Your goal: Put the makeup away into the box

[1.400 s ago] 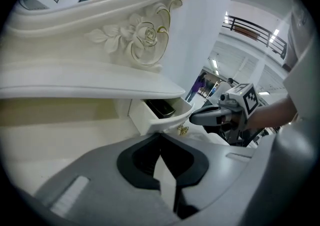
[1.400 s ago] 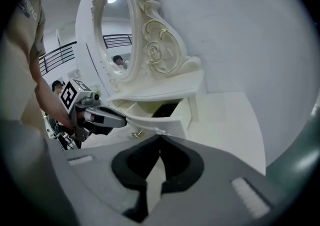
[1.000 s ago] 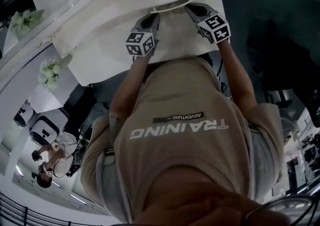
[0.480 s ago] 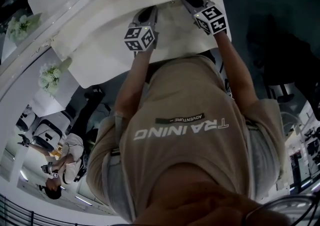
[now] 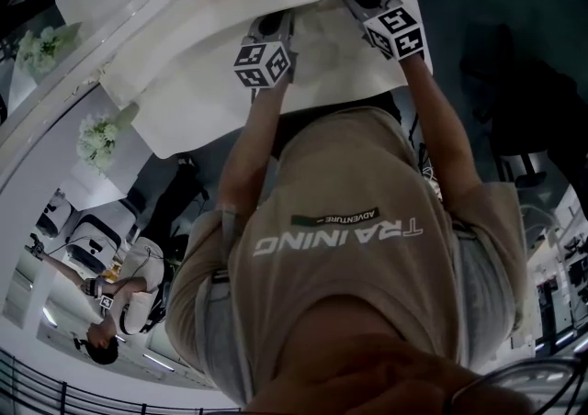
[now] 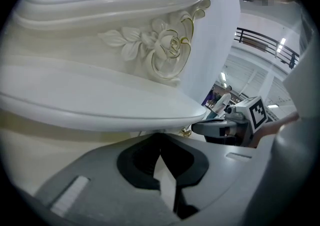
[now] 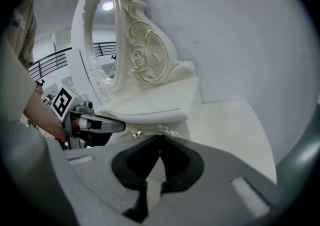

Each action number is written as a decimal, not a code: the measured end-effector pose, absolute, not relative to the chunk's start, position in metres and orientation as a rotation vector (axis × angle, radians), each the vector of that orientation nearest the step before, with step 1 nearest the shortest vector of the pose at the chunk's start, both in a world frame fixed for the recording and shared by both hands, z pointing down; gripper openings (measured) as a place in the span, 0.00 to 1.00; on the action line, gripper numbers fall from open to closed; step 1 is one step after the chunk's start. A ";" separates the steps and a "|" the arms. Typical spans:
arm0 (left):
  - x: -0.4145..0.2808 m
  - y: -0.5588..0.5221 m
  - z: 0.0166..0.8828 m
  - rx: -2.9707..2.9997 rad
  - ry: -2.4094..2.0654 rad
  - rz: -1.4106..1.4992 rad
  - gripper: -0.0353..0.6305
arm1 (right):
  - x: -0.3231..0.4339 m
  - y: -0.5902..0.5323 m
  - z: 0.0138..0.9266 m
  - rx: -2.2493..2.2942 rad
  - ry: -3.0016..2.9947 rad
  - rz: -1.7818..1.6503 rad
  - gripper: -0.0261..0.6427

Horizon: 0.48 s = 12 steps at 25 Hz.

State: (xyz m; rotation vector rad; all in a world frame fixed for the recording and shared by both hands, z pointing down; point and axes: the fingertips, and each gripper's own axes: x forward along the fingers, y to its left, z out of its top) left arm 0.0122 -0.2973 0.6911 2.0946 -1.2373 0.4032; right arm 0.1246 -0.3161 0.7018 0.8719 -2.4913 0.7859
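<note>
White lacquer fills both gripper views: a dressing table whose oval mirror (image 7: pixel 102 35) is framed in carved roses picked out in gold, with a curved shelf (image 7: pixel 150 107) just below the mirror and the counter (image 7: pixel 227 125) spreading out beneath that. The left gripper (image 6: pixel 160 135) and the right gripper (image 7: pixel 160 139) are held side by side in front of the mirror, angled down toward the counter, near each other but apart. On each, the fingers are pressed together at the tips and nothing is pinched between them. No makeup and no box can be found in any view, so the putting away is judged not yet begun.

Several slips can be foreseen. With the fingers closed, nothing can be taken up until they are spread, and an item approached like this could be nudged away. The shelf edge looms just ahead of the left gripper, and small gold fittings (image 7: pixel 136 134) hang under the shelf below the mirror. Either could be struck by a careless push forward. Being so near, the two grippers could also be knocked together.

Much is hidden. The head view is mostly taken up by the person's beige shirt (image 5: pixel 349 248), the counter is cut off at that view's top edge, and the fingertips are hard to make out there. Whether the fittings belong to a drawer cannot be told.
</note>
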 end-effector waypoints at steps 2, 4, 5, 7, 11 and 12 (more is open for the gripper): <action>0.012 -0.296 0.692 2.103 -1.227 0.418 0.06 | 0.127 -0.315 0.700 0.887 -2.498 0.778 0.05; 0.010 -0.287 0.692 2.106 -1.211 0.426 0.06 | 0.128 -0.308 0.701 0.895 -2.494 0.774 0.05; 0.008 -0.280 0.692 2.104 -1.205 0.430 0.06 | 0.127 -0.303 0.702 0.897 -2.491 0.777 0.05; 0.000 -0.266 0.692 2.100 -1.200 0.436 0.06 | 0.123 -0.289 0.702 0.898 -2.492 0.789 0.05; -0.016 -0.245 0.680 2.144 -1.202 0.427 0.06 | 0.111 -0.263 0.698 0.877 -2.508 0.748 0.05; -0.018 -0.240 0.673 2.175 -1.200 0.434 0.06 | 0.107 -0.259 0.696 0.875 -2.506 0.728 0.05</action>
